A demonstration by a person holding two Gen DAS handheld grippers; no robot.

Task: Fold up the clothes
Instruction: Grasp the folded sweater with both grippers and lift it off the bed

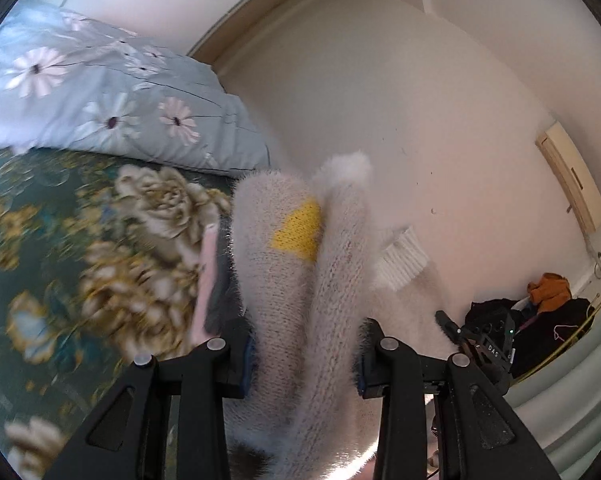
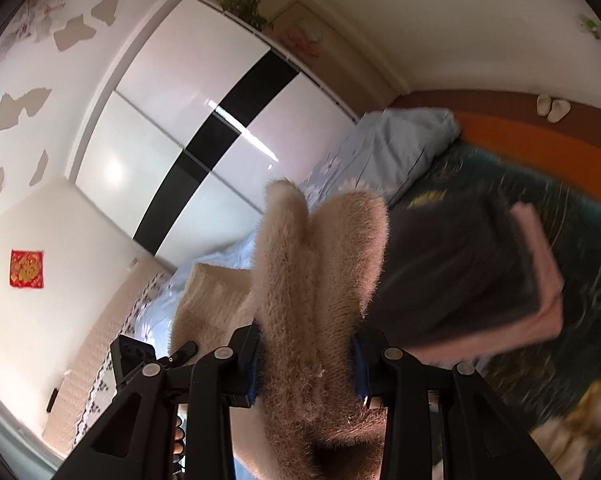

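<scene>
A fuzzy white knit sweater (image 1: 288,280) with a yellow patch (image 1: 298,230) is bunched between the jaws of my left gripper (image 1: 304,364), which is shut on it and holds it up off the bed. Its ribbed cuff (image 1: 402,258) hangs to the right. My right gripper (image 2: 306,360) is shut on another thick fold of the same sweater (image 2: 308,264). The other gripper shows in each view: at the right in the left wrist view (image 1: 480,344) and at the lower left in the right wrist view (image 2: 140,356).
A green floral bedspread (image 1: 60,240) lies below. A stack of folded dark and pink clothes (image 2: 480,272) sits on it. A blue daisy duvet (image 1: 100,100) lies at the bed's head. A wardrobe (image 2: 204,120) stands behind. Dark clothes (image 1: 540,320) are piled by the wall.
</scene>
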